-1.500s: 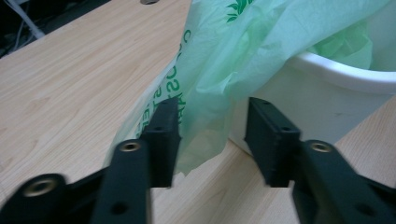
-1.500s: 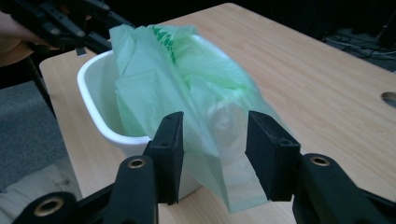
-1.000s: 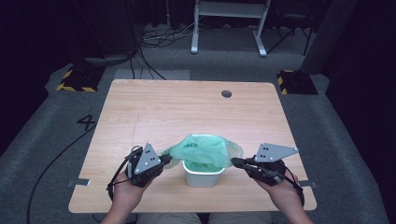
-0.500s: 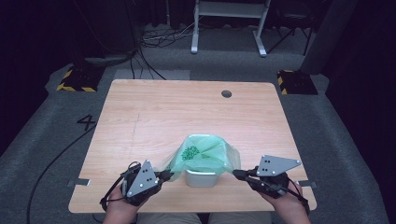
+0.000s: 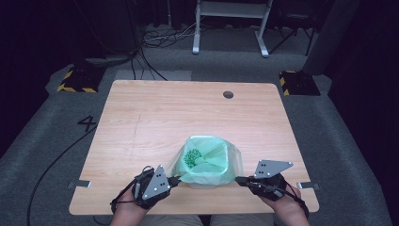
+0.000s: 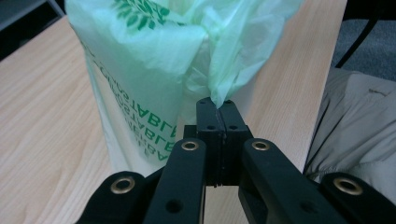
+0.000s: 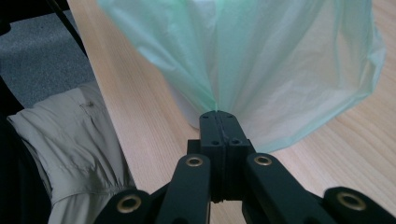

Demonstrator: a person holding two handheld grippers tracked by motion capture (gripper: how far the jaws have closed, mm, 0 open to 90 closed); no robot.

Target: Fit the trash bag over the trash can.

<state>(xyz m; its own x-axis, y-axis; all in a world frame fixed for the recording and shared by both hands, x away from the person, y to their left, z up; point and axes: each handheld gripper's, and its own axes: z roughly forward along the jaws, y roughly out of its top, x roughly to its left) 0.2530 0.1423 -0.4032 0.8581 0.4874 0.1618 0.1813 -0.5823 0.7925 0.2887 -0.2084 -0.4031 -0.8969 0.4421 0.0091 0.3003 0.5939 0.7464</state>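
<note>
step: I'm lining the small white bin [image 5: 203, 183] with the green bag [image 5: 207, 162], pulling the bag's rim down over the bin's outside.
how to do it well: I'd keep both sides level and pull down evenly so the thin film doesn't tear at the pinch points; spread outward just enough to clear the bin's corners, then down. Watch that the light bin doesn't tip or slide toward the table [image 5: 141, 122] edge, which is close.
left gripper [image 5: 173, 180]: clenched on a bunched fold of the bag at the bin's left side; in the left gripper view the jaws meet with only film between them [image 6: 217, 103].
right gripper [image 5: 241, 180]: same, clamped on the bag's edge at the bin's right side; film fans out from the closed tips [image 7: 217, 113].
bag location: draped over the bin, near the front edge of the table, between my two hands; mouth open upward, printed leaf logo visible inside.
risk: the film is stretched tight on the right side, so I'd judge that side most likely to slip or rip.
</note>
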